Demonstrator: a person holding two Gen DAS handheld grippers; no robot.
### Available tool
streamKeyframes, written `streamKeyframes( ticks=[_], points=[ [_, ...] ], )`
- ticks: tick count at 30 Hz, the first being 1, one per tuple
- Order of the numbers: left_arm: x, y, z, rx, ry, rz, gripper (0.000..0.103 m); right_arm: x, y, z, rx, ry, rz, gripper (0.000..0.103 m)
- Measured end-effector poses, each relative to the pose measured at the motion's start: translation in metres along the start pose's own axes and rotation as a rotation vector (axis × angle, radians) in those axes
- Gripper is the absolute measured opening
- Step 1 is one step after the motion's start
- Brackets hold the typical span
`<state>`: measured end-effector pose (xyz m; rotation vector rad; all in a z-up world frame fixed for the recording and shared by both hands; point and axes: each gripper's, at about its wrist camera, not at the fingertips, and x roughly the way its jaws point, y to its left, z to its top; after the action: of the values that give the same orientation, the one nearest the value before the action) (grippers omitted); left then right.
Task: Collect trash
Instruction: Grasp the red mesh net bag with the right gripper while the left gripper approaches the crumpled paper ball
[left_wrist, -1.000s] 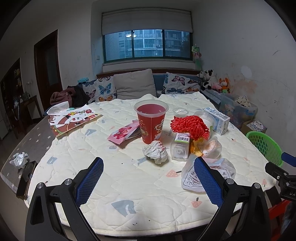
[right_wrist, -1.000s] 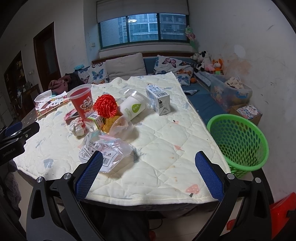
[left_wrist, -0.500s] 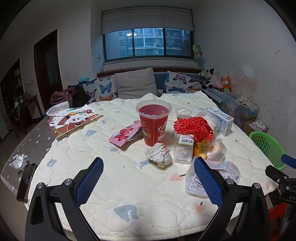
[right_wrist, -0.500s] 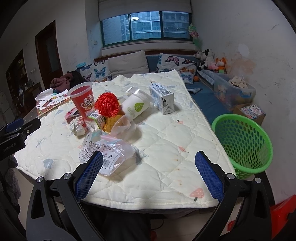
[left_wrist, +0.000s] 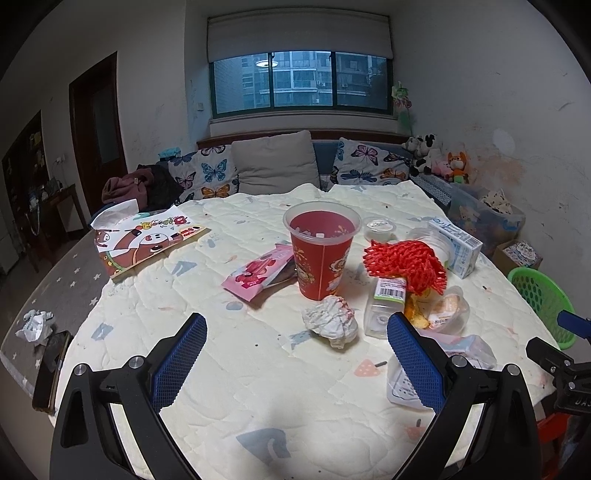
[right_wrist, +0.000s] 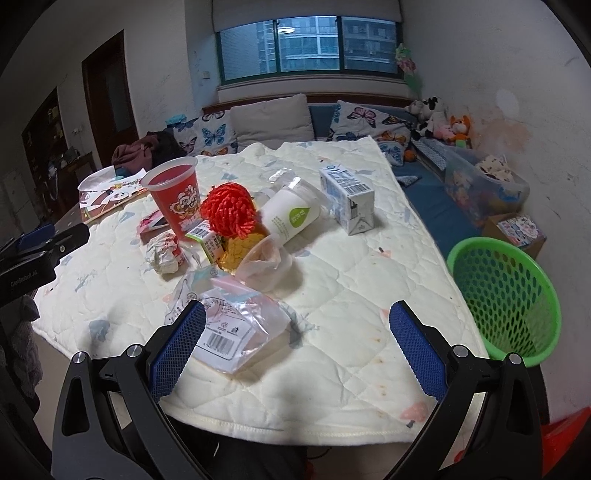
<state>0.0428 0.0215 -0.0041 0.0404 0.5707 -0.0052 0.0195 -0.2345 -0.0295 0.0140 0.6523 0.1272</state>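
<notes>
I hold my left gripper (left_wrist: 295, 334) low over the near edge of the quilted table (left_wrist: 229, 369), jaws spread wide and holding nothing, and my right gripper (right_wrist: 297, 334) hangs the same way with its left finger over a crinkly clear bag (right_wrist: 229, 321). The trash sits mid-table: a smooth red cup (left_wrist: 320, 251), a crumpled paper ball (left_wrist: 330, 322), a bumpy red net (left_wrist: 404, 264) and a boxy carton (right_wrist: 347, 205). The round green basket (right_wrist: 504, 295), full of holes, stands on the floor right of the table.
</notes>
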Motion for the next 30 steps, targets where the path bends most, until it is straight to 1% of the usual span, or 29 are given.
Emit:
streamKeyframes(
  ticks=[5,11,12,15,20,21,23,24,25,27,28,30],
  points=[
    [0.01,0.008,0.002,-0.011,0.018,0.012,0.095,0.011,0.006,0.004,-0.017,0.017,0.025,0.098],
    [0.023,0.019,0.001,-0.023,0.039,0.026,0.094,0.026,0.015,0.017,-0.044,0.027,0.065,0.095],
    [0.025,0.02,0.001,-0.026,0.044,0.027,0.094,0.029,0.017,0.02,-0.053,0.026,0.073,0.095],
    [0.032,0.024,0.0,-0.038,0.062,0.028,0.087,0.039,0.024,0.032,-0.074,0.027,0.103,0.094],
    [0.041,0.031,-0.004,-0.049,0.087,0.028,0.084,0.058,0.031,0.053,-0.094,0.028,0.161,0.091],
    [0.042,0.031,-0.004,-0.048,0.09,0.025,0.084,0.062,0.032,0.058,-0.094,0.033,0.176,0.089],
    [0.046,0.031,-0.005,-0.042,0.098,0.018,0.082,0.073,0.036,0.067,-0.101,0.044,0.203,0.088],
    [0.048,0.031,-0.005,-0.041,0.103,0.011,0.08,0.079,0.038,0.071,-0.107,0.05,0.205,0.086],
    [0.05,0.03,-0.005,-0.039,0.108,0.004,0.079,0.084,0.039,0.073,-0.112,0.056,0.204,0.083],
    [0.053,0.029,-0.005,-0.035,0.117,-0.017,0.078,0.096,0.042,0.081,-0.116,0.074,0.223,0.081],
    [0.055,0.029,-0.005,-0.033,0.121,-0.029,0.077,0.103,0.044,0.084,-0.117,0.084,0.225,0.076],
    [0.057,0.026,-0.004,-0.025,0.123,-0.051,0.076,0.111,0.048,0.089,-0.129,0.089,0.233,0.073]
  ],
)
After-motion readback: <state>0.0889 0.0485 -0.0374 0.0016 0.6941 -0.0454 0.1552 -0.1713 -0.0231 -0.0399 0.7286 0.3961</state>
